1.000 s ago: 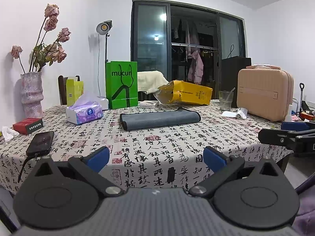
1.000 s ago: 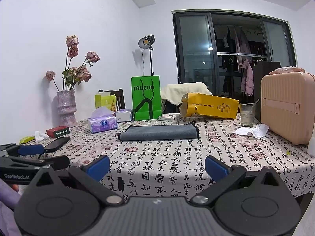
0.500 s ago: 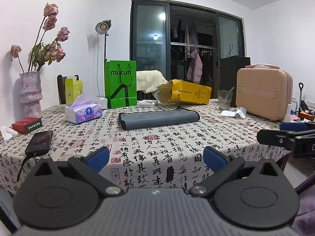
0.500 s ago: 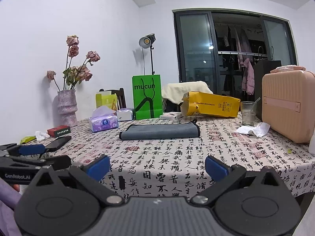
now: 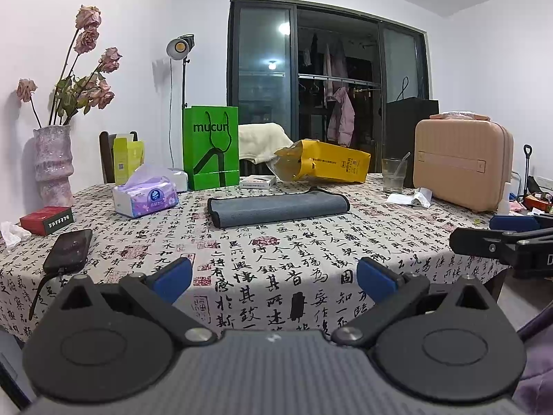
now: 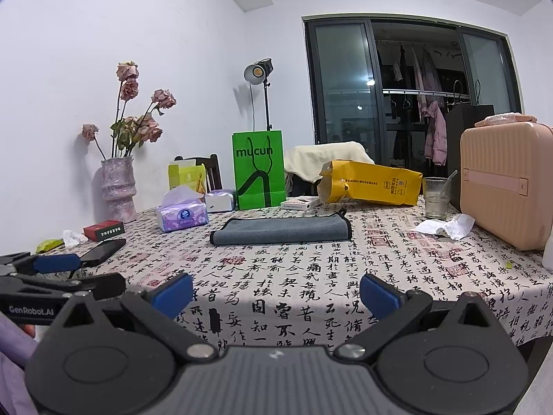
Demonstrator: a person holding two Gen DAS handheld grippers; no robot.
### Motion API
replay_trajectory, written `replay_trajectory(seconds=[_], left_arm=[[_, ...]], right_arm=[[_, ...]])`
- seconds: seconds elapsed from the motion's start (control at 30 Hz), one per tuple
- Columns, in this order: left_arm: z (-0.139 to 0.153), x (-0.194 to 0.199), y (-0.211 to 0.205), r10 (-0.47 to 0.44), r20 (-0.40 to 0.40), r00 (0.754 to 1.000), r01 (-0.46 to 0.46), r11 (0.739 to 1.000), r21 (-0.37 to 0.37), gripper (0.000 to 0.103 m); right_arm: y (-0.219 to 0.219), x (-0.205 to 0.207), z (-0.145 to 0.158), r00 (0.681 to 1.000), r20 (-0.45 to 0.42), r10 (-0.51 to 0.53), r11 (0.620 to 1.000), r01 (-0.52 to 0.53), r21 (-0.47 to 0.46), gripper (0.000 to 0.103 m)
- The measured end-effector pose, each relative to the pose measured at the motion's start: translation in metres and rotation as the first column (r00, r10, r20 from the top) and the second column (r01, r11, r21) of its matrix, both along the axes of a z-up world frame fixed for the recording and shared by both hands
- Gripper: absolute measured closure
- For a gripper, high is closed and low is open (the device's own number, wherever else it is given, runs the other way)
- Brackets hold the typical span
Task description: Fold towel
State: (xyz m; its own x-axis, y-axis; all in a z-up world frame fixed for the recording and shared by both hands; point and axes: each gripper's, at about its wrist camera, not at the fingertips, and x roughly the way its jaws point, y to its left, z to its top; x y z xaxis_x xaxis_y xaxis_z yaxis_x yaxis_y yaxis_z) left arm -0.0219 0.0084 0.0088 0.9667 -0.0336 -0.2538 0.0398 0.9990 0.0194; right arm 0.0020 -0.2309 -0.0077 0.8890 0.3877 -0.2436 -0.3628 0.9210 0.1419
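On middle of table with calligraphy-print cloth (image 5: pixel 276 263), grey folded microfibre towel (image 5: pixel 278 209) is laid flat as long narrow strip, touched by nothing. Behind it, yellow paper bag (image 5: pixel 325 166) is seen lying on side, green paper bag (image 5: pixel 211 152) standing upright. Purple tissue pack (image 5: pixel 147 199) is placed left of towel. Left gripper (image 5: pixel 274 276) and right gripper (image 6: pixel 276 292) are held at near table edge, well apart from towel, jaws spread wide, nothing gripped.

Probably home: table (image 5: pixel 276 259), vase (image 5: pixel 53 166), balcony laundry (image 5: pixel 340 117).
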Motion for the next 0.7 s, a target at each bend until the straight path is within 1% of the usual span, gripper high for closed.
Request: replay_trajectory(seconds=[0.7], left_arm=[[-0.0040, -0.0007, -0.0072, -0.011, -0.009, 1.000, 0.011, 1.000, -0.001, 0.000]], right_arm=[[0.0012, 0.0001, -0.0006, 1.000, -0.002, -0.001, 1.000, 0.001, 0.001, 0.000]])
